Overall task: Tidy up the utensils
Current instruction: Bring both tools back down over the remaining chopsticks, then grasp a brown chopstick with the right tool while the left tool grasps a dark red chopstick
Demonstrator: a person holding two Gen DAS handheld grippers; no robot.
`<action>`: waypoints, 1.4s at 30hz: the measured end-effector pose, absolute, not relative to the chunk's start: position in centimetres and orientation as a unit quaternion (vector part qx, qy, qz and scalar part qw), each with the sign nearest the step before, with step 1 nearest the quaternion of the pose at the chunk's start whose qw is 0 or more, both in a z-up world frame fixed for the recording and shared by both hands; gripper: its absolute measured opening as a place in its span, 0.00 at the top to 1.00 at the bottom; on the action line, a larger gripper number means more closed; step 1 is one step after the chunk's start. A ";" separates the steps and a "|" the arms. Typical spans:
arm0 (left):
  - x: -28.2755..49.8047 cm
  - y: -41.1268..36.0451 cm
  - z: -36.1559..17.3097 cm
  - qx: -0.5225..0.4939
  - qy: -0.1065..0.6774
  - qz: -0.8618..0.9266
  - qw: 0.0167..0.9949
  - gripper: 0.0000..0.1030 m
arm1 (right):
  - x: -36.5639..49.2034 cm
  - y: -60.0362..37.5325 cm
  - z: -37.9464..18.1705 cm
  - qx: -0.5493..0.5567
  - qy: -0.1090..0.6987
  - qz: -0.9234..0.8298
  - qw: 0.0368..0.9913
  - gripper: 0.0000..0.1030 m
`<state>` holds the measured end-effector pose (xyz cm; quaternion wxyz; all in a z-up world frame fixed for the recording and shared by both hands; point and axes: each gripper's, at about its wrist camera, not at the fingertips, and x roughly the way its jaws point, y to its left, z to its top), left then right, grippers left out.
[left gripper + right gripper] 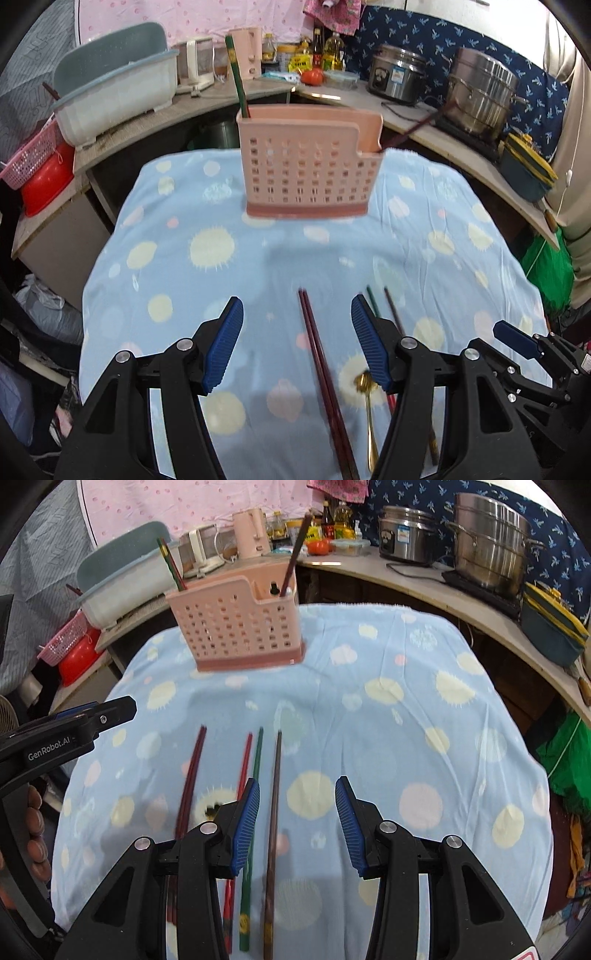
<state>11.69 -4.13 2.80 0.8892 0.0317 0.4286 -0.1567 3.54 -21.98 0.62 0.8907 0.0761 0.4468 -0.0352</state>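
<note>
Cloth: light blue tablecloth with pale dots, covering the table.
10 o'clock: grey-lidded white tub; red basin below it.
12 o'clock: pink kettle, oil bottles, tomato.
2 o'clock: rice cooker, steel steamer pot.

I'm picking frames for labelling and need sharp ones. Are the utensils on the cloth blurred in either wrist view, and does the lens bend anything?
Left wrist view: the dark red chopsticks and gold spoon are smeared, while the pink holder is only slightly soft. Right wrist view: the brown chopstick is streaked along its length. Both views: fisheye curves the counter edge, and the corners are dark.
</note>
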 end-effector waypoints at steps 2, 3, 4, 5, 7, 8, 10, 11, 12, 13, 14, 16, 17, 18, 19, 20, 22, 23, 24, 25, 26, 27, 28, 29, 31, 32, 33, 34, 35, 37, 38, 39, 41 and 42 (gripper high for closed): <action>10.7 -4.1 1.8 0.035 0.440 -0.157 0.884 0.44 | 2.8 -21.8 -0.1 0.073 0.457 -0.036 0.886 0.59; 10.3 -4.0 1.2 0.035 0.447 -0.156 0.880 0.44 | 2.4 -21.8 -0.5 0.073 0.461 -0.036 0.884 0.59; 9.8 -3.9 0.6 0.035 0.455 -0.157 0.876 0.44 | 2.0 -21.7 -0.9 0.074 0.467 -0.035 0.880 0.59; 9.4 -3.7 0.1 0.035 0.460 -0.156 0.874 0.44 | 1.5 -21.6 -1.3 0.075 0.473 -0.034 0.877 0.59; 8.6 -3.5 -1.0 0.038 0.472 -0.154 0.867 0.44 | 0.7 -21.3 -2.1 0.068 0.483 -0.031 0.872 0.59; 8.2 -3.4 -1.4 0.039 0.477 -0.154 0.864 0.44 | 0.3 -21.1 -2.5 0.066 0.489 -0.029 0.870 0.59; 7.6 -3.2 -2.3 0.041 0.486 -0.153 0.860 0.44 | -0.4 -20.8 -3.1 0.065 0.498 -0.026 0.864 0.59; 7.2 -3.1 -2.7 0.041 0.491 -0.154 0.857 0.44 | -0.7 -20.7 -3.4 0.063 0.502 -0.025 0.862 0.59; 6.8 -3.2 -3.0 0.043 0.494 -0.155 0.854 0.44 | -0.9 -20.6 -3.6 0.062 0.506 -0.024 0.860 0.59; 6.5 -3.2 -3.3 0.045 0.498 -0.156 0.852 0.44 | -1.2 -20.5 -3.9 0.061 0.509 -0.023 0.858 0.59; 6.1 -3.2 -3.6 0.047 0.502 -0.158 0.849 0.44 | -1.5 -20.4 -4.1 0.059 0.511 -0.024 0.857 0.59; 5.6 -3.2 -4.2 0.047 0.509 -0.161 0.844 0.44 | -1.9 -20.3 -4.5 0.059 0.516 -0.023 0.854 0.59; 5.2 -3.3 -4.4 0.047 0.513 -0.163 0.841 0.44 | -2.0 -20.2 -4.7 0.059 0.518 -0.021 0.853 0.59; 5.0 -3.3 -4.6 0.048 0.515 -0.165 0.840 0.44 | -2.2 -20.0 -4.8 0.058 0.520 -0.020 0.852 0.60; 4.8 -3.3 -4.7 0.049 0.516 -0.166 0.839 0.44 | -2.3 -19.9 -4.9 0.057 0.521 -0.019 0.851 0.60; 4.6 -3.3 -4.8 0.049 0.517 -0.167 0.838 0.44 | -2.4 -19.7 -5.0 0.055 0.522 -0.017 0.851 0.60; 4.4 -3.2 -5.0 0.049 0.519 -0.167 0.837 0.44 | -2.6 -19.3 -5.0 0.050 0.523 -0.014 0.851 0.61; 4.3 -3.2 -5.1 0.050 0.520 -0.166 0.836 0.44 | -2.7 -19.2 -5.1 0.048 0.523 -0.013 0.851 0.61; 4.3 -3.1 -5.2 0.050 0.521 -0.165 0.836 0.45 | -2.7 -19.2 -5.2 0.047 0.524 -0.013 0.850 0.61; 4.2 -3.0 -5.3 0.050 0.523 -0.164 0.835 0.45 | -2.7 -19.0 -5.3 0.047 0.525 -0.013 0.849 0.61; 4.1 -2.9 -5.5 0.049 0.525 -0.164 0.834 0.46 | -2.8 -19.0 -5.5 0.047 0.527 -0.013 0.849 0.62; 4.0 -2.8 -5.7 0.049 0.527 -0.164 0.833 0.46 | -2.7 -19.0 -5.6 0.048 0.528 -0.014 0.848 0.62; 4.0 -2.8 -5.8 0.050 0.528 -0.165 0.832 0.46 | -2.7 -19.0 -5.8 0.048 0.529 -0.015 0.847 0.63; 3.9 -2.8 -5.9 0.051 0.529 -0.166 0.831 0.46 | -2.8 -19.0 -5.9 0.048 0.530 -0.016 0.846 0.63; 3.7 -3.0 -6.1 0.055 0.529 -0.167 0.830 0.46 | -2.8 -19.0 -6.0 0.047 0.531 -0.017 0.846 0.63; 3.6 -3.1 -6.1 0.056 0.529 -0.170 0.830 0.46 | -2.8 -18.9 -6.1 0.045 0.531 -0.018 0.846 0.64; 3.5 -3.2 -6.1 0.058 0.528 -0.171 0.830 0.46 | -2.9 -18.8 -6.1 0.043 0.531 -0.018 0.846 0.64; 3.4 -3.3 -6.2 0.060 0.527 -0.173 0.830 0.46 | -2.9 -18.8 -6.2 0.041 0.531 -0.019 0.846 0.64; 3.3 -3.4 -6.3 0.061 0.527 -0.174 0.830 0.46 | -2.9 -18.8 -6.2 0.038 0.530 -0.020 0.847 0.64; 3.2 -3.4 -6.3 0.060 0.527 -0.176 0.830 0.46 | -2.9 -18.7 -6.2 0.036 0.530 -0.021 0.847 0.64; 3.1 -3.3 -6.3 0.059 0.527 -0.177 0.829 0.46 | -2.9 -18.7 -6.2 0.036 0.530 -0.022 0.847 0.64; 3.0 -3.3 -6.3 0.059 0.527 -0.178 0.829 0.46 | -3.0 -18.7 -6.2 0.036 0.530 -0.022 0.847 0.64; 2.7 -3.3 -6.3 0.060 0.528 -0.181 0.828 0.46 | -3.0 -18.8 -6.2 0.037 0.529 -0.023 0.847 0.64; 2.5 -3.4 -6.4 0.061 0.527 -0.181 0.828 0.46 | -3.1 -18.7 -6.2 0.036 0.529 -0.023 0.847 0.64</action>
